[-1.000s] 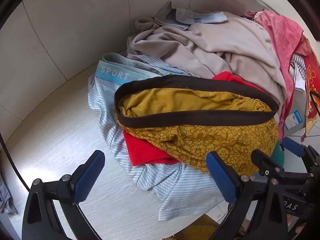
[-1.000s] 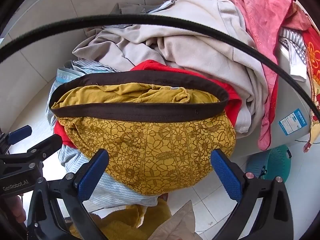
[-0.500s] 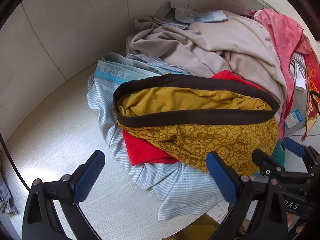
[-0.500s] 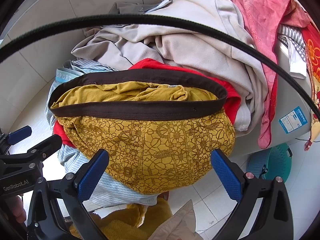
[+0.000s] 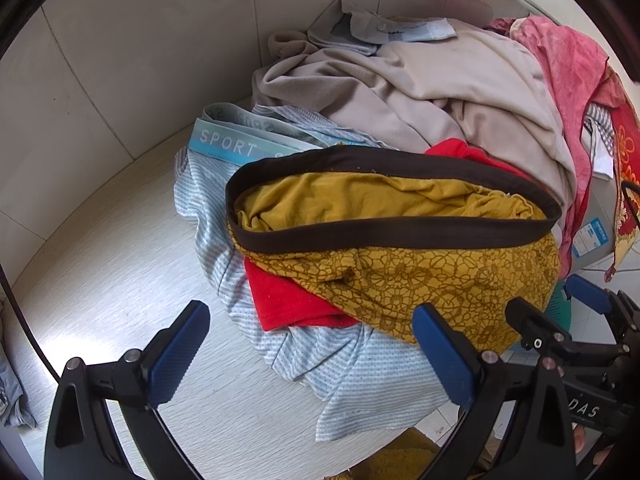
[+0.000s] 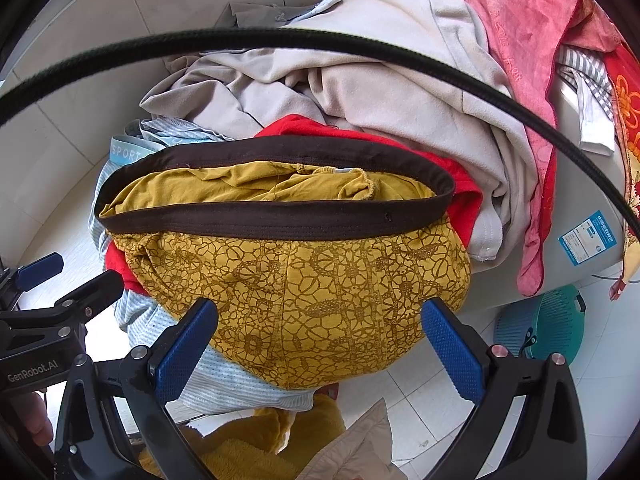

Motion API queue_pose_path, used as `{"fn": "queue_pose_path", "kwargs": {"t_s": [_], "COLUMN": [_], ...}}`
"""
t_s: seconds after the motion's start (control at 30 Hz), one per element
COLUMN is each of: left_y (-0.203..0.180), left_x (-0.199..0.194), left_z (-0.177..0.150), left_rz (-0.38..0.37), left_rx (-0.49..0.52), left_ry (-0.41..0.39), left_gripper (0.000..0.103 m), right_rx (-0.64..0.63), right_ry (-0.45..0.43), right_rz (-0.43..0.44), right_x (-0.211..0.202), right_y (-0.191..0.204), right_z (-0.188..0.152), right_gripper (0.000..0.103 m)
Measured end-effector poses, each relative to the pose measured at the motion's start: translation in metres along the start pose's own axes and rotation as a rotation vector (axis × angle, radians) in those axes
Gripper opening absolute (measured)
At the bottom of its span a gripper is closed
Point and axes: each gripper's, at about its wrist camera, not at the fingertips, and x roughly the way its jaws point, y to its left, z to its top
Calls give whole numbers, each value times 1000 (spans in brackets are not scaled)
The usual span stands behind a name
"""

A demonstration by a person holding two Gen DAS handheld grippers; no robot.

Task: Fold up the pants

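Note:
Mustard-yellow patterned pants (image 5: 420, 276) with a dark brown waistband (image 5: 392, 236) lie on top of a clothes pile on a white table, waistband open toward me. They also fill the middle of the right wrist view (image 6: 320, 292). My left gripper (image 5: 312, 352) is open and empty, just short of the pile's near edge. My right gripper (image 6: 320, 344) is open and empty, its blue pads on either side of the pants' hanging lower edge, not touching them. The right gripper shows at the right of the left wrist view (image 5: 560, 320).
Under the pants lie a red garment (image 5: 288, 300) and a light blue striped garment (image 5: 352, 368) with a "SPORT" band. Beige clothes (image 5: 420, 92) and a pink cloth (image 5: 568, 56) are piled behind. A teal basket (image 6: 556, 324) stands on the tiled floor. A black cable (image 6: 360, 46) crosses the right view.
Both grippers have edged slightly nearer the pile. The clothes have not moved and both grippers have stayed open.

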Motion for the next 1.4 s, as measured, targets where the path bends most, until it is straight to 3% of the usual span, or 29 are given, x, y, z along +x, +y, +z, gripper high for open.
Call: {"fn": "queue_pose_path", "kwargs": {"t_s": [1.03,1.4], "left_y": [-9,-5], "left_x": [8,15], "left_z": [1,8], "left_rz": [19,45], "left_rx": [1,-31], "left_ry": [31,43], "left_gripper": [103,103], "right_rx": [9,8], "right_ry": [11,5], "right_rz": [1,-43], "right_x": [2,4], "right_y": [-14,-33], "right_z": [0,3], "right_gripper": [103,103]}}
